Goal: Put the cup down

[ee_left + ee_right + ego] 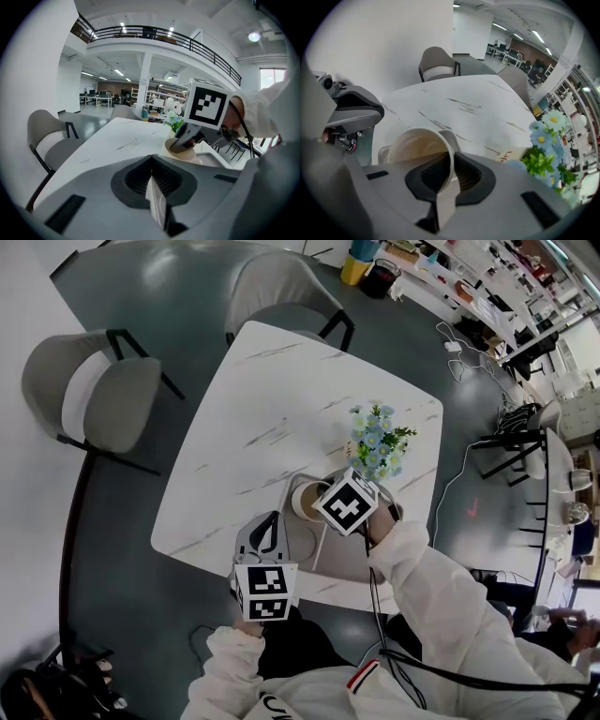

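Observation:
A pale paper cup (304, 500) with a brownish inside hangs over a grey tray (302, 545) near the front of the white marble table (262, 409). My right gripper (321, 506) points steeply down and is shut on the cup's rim; the wall of the cup (417, 145) runs between its jaws. The left gripper view shows the cup (180, 153) slightly tilted, its base hidden, so I cannot tell whether it touches the tray. My left gripper (267, 523) rests just left of the cup, shut, with nothing in it.
A bunch of blue and white flowers (378, 442) stands right behind the cup, with a book (513, 155) beside it. Two grey chairs (94, 395) (281, 287) stand at the table's far sides. The table's front edge lies close under my hands.

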The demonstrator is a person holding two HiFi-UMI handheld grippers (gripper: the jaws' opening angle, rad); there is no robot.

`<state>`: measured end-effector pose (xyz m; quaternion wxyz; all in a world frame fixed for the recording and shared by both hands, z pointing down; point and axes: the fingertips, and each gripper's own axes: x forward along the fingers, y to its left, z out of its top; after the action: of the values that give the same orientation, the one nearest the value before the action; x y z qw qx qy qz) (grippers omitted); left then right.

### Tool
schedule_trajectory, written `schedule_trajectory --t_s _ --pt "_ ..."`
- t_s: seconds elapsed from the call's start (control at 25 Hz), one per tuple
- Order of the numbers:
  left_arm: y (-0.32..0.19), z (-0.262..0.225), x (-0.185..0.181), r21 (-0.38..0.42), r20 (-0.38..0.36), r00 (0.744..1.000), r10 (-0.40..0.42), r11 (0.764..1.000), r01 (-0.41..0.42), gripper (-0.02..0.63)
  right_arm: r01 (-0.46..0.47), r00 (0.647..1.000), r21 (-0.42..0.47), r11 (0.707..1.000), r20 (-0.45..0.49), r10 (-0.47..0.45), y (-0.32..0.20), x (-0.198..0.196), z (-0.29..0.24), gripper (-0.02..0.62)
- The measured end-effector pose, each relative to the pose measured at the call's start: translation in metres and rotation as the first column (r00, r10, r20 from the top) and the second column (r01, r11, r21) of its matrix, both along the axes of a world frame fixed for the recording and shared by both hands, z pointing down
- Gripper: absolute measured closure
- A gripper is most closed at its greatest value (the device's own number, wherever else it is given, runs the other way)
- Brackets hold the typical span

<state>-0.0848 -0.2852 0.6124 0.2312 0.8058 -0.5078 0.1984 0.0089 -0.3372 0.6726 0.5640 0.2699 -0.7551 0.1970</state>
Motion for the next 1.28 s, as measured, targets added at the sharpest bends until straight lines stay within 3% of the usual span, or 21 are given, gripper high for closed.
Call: schedule_trajectory --t_s 0.56,1.28 --pt "0.007 0.006 -0.003 -0.015 -0.005 1.0 -0.001 1.0 0.001 0.595 0.012 0.999 -0.054 0.998 -0.05 -0.015 -0.002 0.011 0.012 0.561" --pt "0.013 0.014 -0.002 -0.037 -0.009 1.0 0.006 0.999 -0.007 0.595 -0.014 0.999 -0.073 0.997 -0.046 0.011 0.0 0.017 0.01 0.56"
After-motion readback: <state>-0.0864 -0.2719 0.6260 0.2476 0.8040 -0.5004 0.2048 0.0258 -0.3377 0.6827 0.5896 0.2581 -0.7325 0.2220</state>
